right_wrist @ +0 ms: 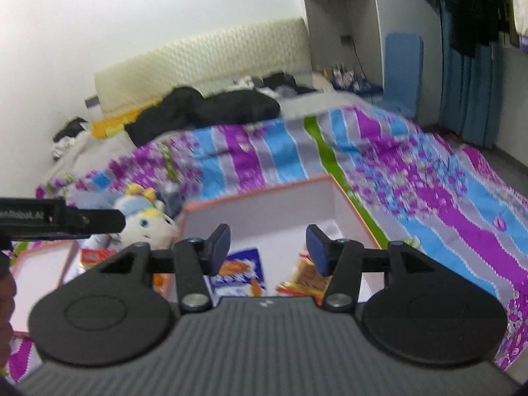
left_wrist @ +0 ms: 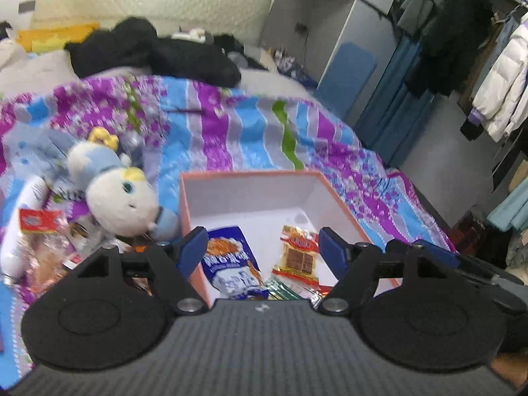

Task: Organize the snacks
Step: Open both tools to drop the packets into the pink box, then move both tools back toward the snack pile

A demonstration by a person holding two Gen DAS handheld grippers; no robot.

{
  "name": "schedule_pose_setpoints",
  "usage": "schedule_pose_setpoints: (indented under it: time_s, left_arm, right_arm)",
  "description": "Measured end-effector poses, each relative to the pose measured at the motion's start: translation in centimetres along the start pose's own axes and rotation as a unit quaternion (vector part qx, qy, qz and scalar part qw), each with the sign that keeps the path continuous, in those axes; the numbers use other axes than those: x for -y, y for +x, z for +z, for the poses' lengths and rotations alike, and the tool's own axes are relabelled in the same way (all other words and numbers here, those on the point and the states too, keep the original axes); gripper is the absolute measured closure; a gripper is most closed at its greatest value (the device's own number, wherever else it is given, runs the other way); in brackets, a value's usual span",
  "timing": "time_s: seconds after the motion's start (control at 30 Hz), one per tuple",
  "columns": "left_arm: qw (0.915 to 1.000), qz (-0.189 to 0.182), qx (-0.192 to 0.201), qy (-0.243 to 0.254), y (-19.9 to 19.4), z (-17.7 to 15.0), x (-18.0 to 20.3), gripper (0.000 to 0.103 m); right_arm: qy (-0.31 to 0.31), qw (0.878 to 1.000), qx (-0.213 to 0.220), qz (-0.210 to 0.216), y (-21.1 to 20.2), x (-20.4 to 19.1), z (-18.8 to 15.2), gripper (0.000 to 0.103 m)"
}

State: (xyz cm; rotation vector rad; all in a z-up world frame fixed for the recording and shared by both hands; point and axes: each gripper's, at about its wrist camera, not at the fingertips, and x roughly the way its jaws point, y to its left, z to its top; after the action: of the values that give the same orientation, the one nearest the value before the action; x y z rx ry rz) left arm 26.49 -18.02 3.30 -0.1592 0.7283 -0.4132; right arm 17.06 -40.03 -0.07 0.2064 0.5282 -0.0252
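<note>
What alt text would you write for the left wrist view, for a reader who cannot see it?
The open left gripper hovers empty above a pink-rimmed box on a striped bedspread; inside lie a blue snack packet and a red-and-orange one. Left of the box sit a plush toy and more loose snacks.

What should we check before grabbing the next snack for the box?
1. Left gripper empty, jaws apart: ok.
2. Right gripper empty, jaws apart: ok.
3. Box open, with room on its white floor: ok.
4. Blue snack bag and red snack pack lying inside the box: ok.
5. More snacks waiting outside, like the red packet beside the plush toy: ok.
6. Which snack is easiest to grip: cannot tell, the pile is blurred.
</note>
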Motion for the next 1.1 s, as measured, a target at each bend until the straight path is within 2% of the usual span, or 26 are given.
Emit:
schedule_pose_setpoints:
  time_s: [0.13, 0.43, 0.8, 1.1]
  left_arm:
    - [0.9991, 0.024, 0.031, 0.013, -3.8, -0.5, -0.9, 0.025]
    - [0.9943, 0.078, 0.074, -0.004, -10.1, -3.8, -4.6, 0.025]
    - [0.9920, 0.097, 0.079, -0.019, -12.9, -10.2, -7.3, 0.025]
    - [0.9893, 0.125, 0.062, -0.041, -13.8, -15.5, -9.9, 0.025]
  right_arm:
    - [-0.008, 0.999, 0.024, 0.021, -1.9, -2.1, 0.1, 0.050]
    - [-0.025, 0.996, 0.054, 0.062, -4.6, -6.5, -2.1, 0.050]
    - [-0.055, 0.994, 0.041, 0.089, -5.6, -9.9, -6.9, 0.049]
    - [-0.078, 0.991, 0.027, 0.104, -6.3, -12.4, -11.3, 0.049]
